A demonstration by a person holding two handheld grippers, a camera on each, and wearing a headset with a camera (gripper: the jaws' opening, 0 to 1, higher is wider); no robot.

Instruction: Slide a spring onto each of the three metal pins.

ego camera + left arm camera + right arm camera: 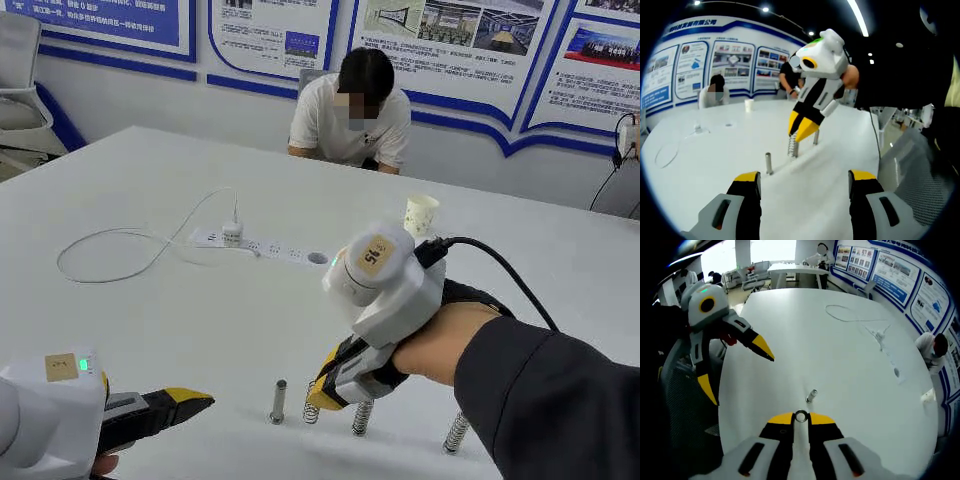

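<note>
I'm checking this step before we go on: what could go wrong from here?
1. The right tongs pinch the spring at its top end only; it may bend or pop out.
2. The spring is beside the bare pin, not over it; pressing down now could miss or knock the pin.

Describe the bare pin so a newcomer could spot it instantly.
On the white table, look at the near edge, where a short row of uprights stands below the right tool. The bare pin is the leftmost in the head view: a smooth grey metal post, while its neighbours to the right show coiled springs.
</note>
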